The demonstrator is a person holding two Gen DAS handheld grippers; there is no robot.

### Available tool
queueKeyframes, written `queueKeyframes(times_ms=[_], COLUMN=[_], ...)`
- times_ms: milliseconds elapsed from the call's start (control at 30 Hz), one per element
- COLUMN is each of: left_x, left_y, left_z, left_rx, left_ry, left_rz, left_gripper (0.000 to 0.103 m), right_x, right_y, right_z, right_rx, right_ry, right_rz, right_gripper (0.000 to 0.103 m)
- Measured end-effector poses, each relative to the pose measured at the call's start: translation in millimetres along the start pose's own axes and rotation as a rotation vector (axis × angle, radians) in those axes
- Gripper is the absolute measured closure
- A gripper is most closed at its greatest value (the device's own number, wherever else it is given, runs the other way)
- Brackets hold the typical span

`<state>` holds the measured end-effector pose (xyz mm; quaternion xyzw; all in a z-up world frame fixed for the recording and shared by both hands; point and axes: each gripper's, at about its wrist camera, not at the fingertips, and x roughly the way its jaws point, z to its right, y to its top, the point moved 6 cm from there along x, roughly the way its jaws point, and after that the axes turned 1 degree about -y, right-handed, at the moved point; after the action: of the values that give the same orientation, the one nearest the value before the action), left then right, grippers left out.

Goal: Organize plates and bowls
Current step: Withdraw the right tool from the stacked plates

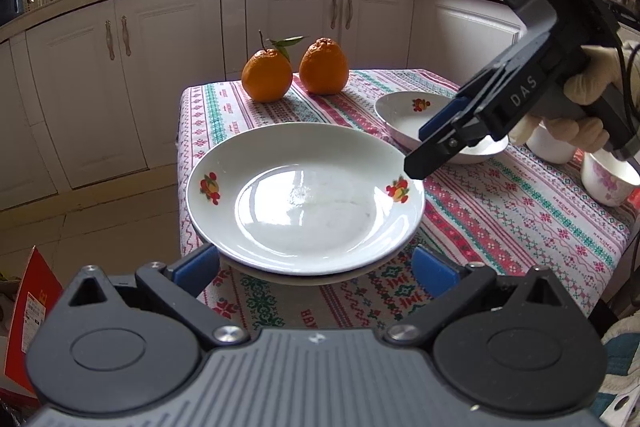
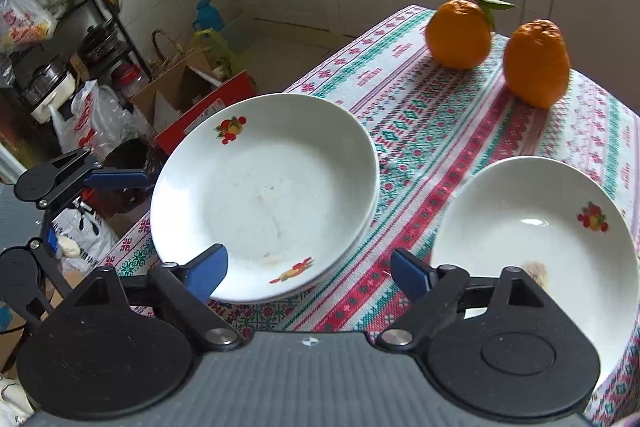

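A white plate with fruit prints (image 1: 304, 199) lies on top of a second plate at the near left of the table; it also shows in the right wrist view (image 2: 264, 195). A third white plate (image 1: 412, 115) lies further right, seen too in the right wrist view (image 2: 532, 247). My left gripper (image 1: 316, 267) is open, its blue pads either side of the stack's near rim, below it. My right gripper (image 2: 308, 271) is open and empty, hovering above the gap between the stack and the third plate; it appears in the left wrist view (image 1: 424, 147).
Two oranges (image 1: 296, 71) stand at the far end of the patterned tablecloth (image 1: 500, 211). Two white cups (image 1: 608, 179) stand at the right edge. Kitchen cabinets (image 1: 160, 39) lie beyond the table. Boxes and bags (image 2: 172, 95) crowd the floor on the left.
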<state>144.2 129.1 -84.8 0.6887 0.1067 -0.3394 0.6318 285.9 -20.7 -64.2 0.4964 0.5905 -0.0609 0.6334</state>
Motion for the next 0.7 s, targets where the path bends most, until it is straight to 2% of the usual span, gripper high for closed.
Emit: queueKeyframes(times_ms=[67, 167, 300, 400, 600, 700], left_x=[-4, -9, -13, -15, -11, -5], left_y=[3, 5, 7, 10, 23, 30], left_z=[3, 8, 15, 22, 35, 43], left_rx=[-0.009, -0.023, -0.032, -0.022, 0.016, 0.042], left_ry=[0.006, 0.03, 0.043, 0.037, 0.025, -0.004], left_rz=[0.011, 0.012, 0.018, 0.027, 0.032, 0.027], left_gripper=[0.001, 0.001, 0.001, 0.001, 0.001, 0.001], right_x=[-8, -20, -31, -37, -36, -33], right_y=[-5, -16, -40, -62, -103, -113], right_z=[1, 2, 9, 16, 35, 43], right_rx=[0.015, 0.04, 0.076, 0.131, 0.196, 0.212], right_ry=[-0.039, -0.101, -0.243, -0.307, -0.423, -0.444], right_rz=[0.036, 0.08, 0.122, 0.144, 0.132, 0.124], right_gripper=[0.005, 0.005, 0.0, 0.0, 0.0, 0.0])
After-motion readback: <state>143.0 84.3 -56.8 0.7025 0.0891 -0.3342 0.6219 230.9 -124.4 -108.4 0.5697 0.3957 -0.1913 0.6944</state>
